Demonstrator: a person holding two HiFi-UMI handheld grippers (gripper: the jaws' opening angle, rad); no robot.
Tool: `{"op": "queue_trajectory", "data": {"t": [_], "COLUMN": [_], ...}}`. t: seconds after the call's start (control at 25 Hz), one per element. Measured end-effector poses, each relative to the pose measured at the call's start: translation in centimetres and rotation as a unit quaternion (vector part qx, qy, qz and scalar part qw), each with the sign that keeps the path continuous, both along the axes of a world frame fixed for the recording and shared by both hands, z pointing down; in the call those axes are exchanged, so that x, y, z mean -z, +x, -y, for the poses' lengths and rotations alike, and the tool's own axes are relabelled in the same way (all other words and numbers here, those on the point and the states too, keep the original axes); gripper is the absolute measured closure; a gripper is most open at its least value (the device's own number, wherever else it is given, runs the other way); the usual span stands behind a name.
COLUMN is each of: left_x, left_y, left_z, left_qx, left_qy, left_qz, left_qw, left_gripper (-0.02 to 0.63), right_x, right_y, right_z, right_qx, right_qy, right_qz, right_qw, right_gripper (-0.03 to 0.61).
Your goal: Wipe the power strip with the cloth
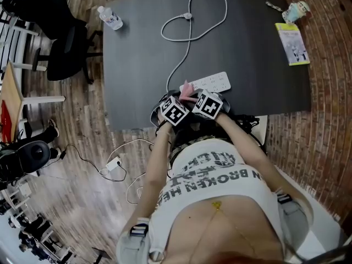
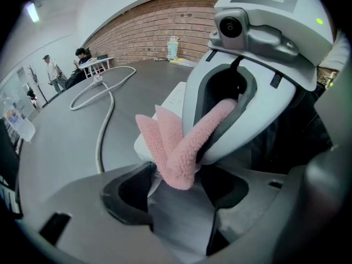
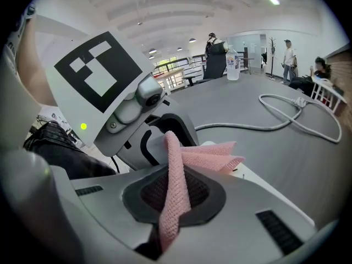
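The white power strip (image 1: 212, 82) lies near the front edge of the dark table (image 1: 258, 65), and its cable (image 1: 190, 23) loops toward the back. A pink cloth (image 1: 187, 88) is stretched between my two grippers just left of the strip. The left gripper (image 1: 179, 110) and right gripper (image 1: 202, 104) face each other, nearly touching. In the left gripper view the cloth (image 2: 179, 147) runs from my left gripper (image 2: 176, 183) into the right one's mouth, above the strip (image 2: 173, 99). In the right gripper view the cloth (image 3: 176, 180) lies pinched in the right gripper (image 3: 168, 224).
A water bottle (image 1: 110, 18) stands at the table's back left. A yellow leaflet (image 1: 292, 43) and a small cup (image 1: 297, 10) sit at the back right. A black office chair (image 1: 60, 43) is left of the table. Cables and an adapter (image 1: 114, 165) lie on the floor.
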State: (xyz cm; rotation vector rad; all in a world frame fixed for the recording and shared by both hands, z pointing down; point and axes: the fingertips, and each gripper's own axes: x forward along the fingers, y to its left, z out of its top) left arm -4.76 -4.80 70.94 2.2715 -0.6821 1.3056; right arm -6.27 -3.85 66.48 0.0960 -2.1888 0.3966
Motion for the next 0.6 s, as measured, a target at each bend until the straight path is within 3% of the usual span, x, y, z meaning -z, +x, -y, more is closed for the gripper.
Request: {"op": "queue_trajectory", "data": {"t": [0.6], "left_x": [0.1], "left_y": [-0.2], "left_z": [-0.1], "left_qx": [-0.002], "left_qy": [-0.001], "left_qz": [0.000], "left_qw": [1.0000], "left_gripper": [0.348], "right_x": [0.0], "right_y": [2.6], "right_z": [1.5], "right_qx": [-0.036], "right_qy": [0.003], "right_qz": [-0.002], "right_qw": [0.999], "right_gripper": [0.563]}}
